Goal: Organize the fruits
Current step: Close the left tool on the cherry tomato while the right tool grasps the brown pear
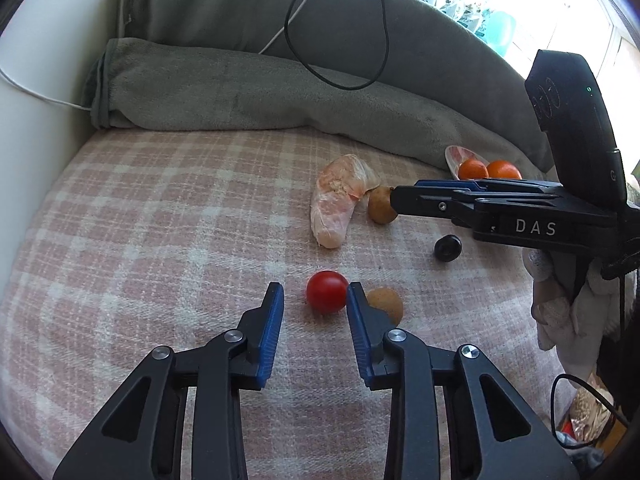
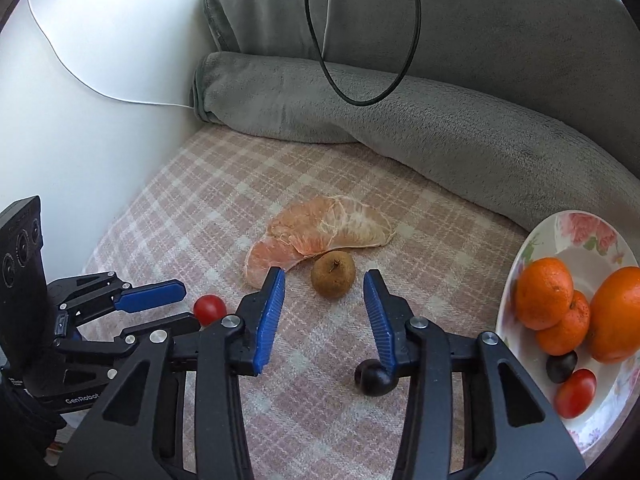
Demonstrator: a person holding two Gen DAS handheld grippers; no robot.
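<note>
Fruits lie scattered on the pink checked blanket [image 2: 224, 184] in front of you. Your left tongs [image 1: 316, 300] stand at a narrow gap with nothing clamped: the red cherry tomato [image 1: 327, 291] sits at their tips, touching the right-hand pad, while the other pad is clear of it. A small brown fruit [image 1: 386, 303] lies just behind that right-hand finger.

Your right tongs [image 2: 324, 286] are likewise partly open and empty. The brown, pear-like fruit [image 2: 333, 274] rests on the blanket between and just beyond their blue tips, touching neither pad. The peeled pomelo segment [image 2: 320, 232] lies right behind it, its near end beside the left-hand pad. A dark grape [image 2: 370, 378] sits on the blanket low under the right-hand finger, partly hidden by it.

At your right, the flowered plate [image 2: 560, 228] holds three oranges [image 2: 542, 292], a dark grape [image 2: 562, 366] and a second cherry tomato [image 2: 576, 392].

A rolled grey blanket [image 2: 400, 120] runs along the back, with a black cable [image 2: 332, 68] looping down over it, and a white cable [image 2: 64, 64] hangs against the white wall [image 2: 100, 80].
</note>
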